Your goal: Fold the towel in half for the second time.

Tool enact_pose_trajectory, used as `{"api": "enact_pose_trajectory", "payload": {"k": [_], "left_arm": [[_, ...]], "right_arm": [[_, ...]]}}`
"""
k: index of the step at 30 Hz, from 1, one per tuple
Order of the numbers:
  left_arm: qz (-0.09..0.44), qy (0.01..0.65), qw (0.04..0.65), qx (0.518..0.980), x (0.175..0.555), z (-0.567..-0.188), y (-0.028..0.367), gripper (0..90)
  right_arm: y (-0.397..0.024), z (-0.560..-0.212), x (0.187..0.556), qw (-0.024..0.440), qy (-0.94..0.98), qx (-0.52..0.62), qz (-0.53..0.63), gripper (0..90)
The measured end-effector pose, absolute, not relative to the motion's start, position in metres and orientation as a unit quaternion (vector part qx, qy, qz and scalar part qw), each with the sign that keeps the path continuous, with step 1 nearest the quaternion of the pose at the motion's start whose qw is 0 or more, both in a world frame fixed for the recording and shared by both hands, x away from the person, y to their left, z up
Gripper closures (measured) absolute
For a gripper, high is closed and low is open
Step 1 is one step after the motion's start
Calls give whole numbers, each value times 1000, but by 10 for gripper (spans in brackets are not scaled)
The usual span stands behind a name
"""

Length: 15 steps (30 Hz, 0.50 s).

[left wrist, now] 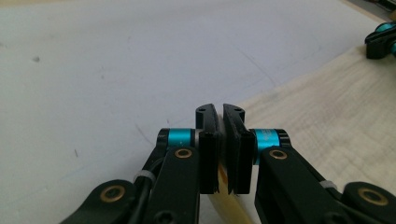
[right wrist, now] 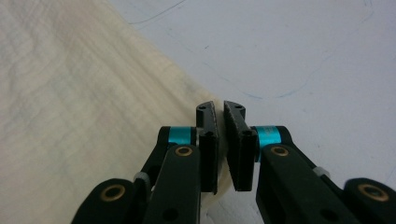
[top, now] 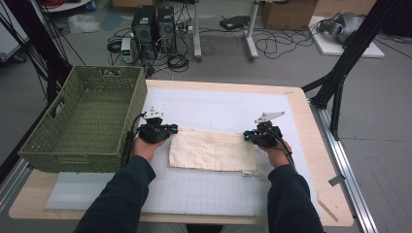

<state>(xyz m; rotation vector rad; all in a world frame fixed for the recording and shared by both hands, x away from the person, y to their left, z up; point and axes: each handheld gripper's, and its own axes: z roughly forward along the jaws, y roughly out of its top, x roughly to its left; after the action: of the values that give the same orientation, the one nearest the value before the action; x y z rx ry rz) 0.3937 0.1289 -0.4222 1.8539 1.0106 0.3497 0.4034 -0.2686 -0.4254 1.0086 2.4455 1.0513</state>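
A cream cloth (top: 212,150) lies flat on the white mat (top: 218,109) that covers the table (top: 320,165), folded into a long rectangle with its long sides running left to right. It sits near the middle of the mat, just right of the green basket (top: 85,119), which stands on the table's left end.

The left gripper (top: 165,132) sits at the cloth's far left corner. In the left gripper view its jaws stand almost together, and a thin edge of the cloth (left wrist: 327,107) shows in the narrow slot between the pads: the jaws are clamped on that corner. The cloth spreads away to the right in that view, and the other gripper (left wrist: 380,39) shows at the far right edge.

The right gripper (top: 252,137) sits at the cloth's far right corner. In the right gripper view its jaws are drawn close, with the cloth's edge (right wrist: 93,102) running up to them from the left and a pale strip of it caught between the pads, so this gripper too is clamped on the cloth. White mat fills the right half of that view.

Both hands rest low at the mat, dark sleeves (top: 121,199) coming in from the bottom of the high view. A small tag (top: 247,173) shows at the cloth's near right corner.
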Motion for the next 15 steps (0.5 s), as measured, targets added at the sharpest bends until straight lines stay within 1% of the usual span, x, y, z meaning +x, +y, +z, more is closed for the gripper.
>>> {"api": "enact_pose_trajectory", "payload": {"k": [8,13,15], "left_arm": [[135,392,482,772,380,-416,128,838],[135,379,484,777,372,-411,128,839],[134,379,487,776,367,-413,128,839]], "right_arm": [[-271,-415,391,143,851,345,369,842],[-271,-407,379,148,855,333,370,840],[-271,-406,371,160,850,327,381,839]]}}
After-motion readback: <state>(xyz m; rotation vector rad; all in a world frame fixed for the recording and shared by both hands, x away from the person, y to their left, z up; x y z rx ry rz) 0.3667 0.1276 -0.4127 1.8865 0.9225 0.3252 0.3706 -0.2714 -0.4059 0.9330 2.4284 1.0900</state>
